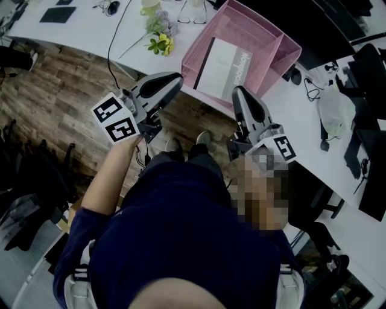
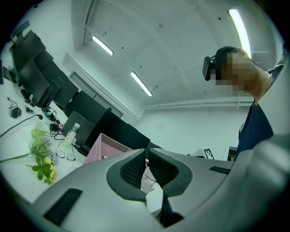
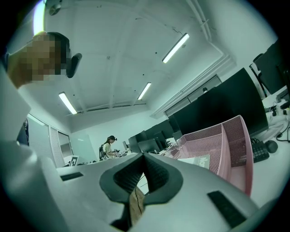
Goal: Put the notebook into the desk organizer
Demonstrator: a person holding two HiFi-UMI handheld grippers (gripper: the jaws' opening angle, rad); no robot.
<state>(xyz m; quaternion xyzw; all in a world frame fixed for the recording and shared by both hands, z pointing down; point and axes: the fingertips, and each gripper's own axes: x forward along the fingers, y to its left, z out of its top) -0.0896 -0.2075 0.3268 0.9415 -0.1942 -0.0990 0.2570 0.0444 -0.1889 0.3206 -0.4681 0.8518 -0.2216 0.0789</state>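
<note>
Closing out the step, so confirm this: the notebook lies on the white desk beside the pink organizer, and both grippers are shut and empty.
Not right: the head view shows the notebook inside the pink organizer, in its wider compartment, not beside it on the white desk. The left gripper and right gripper are shut and empty.

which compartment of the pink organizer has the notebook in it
The wide compartment nearer the flowers; the white notebook lies there, the narrow one looks empty.

The print on the notebook [image 1: 224, 65] is too small to be read. At twelve o'clock a cup [image 1: 150, 6] is cut off by the head view's edge.
</note>
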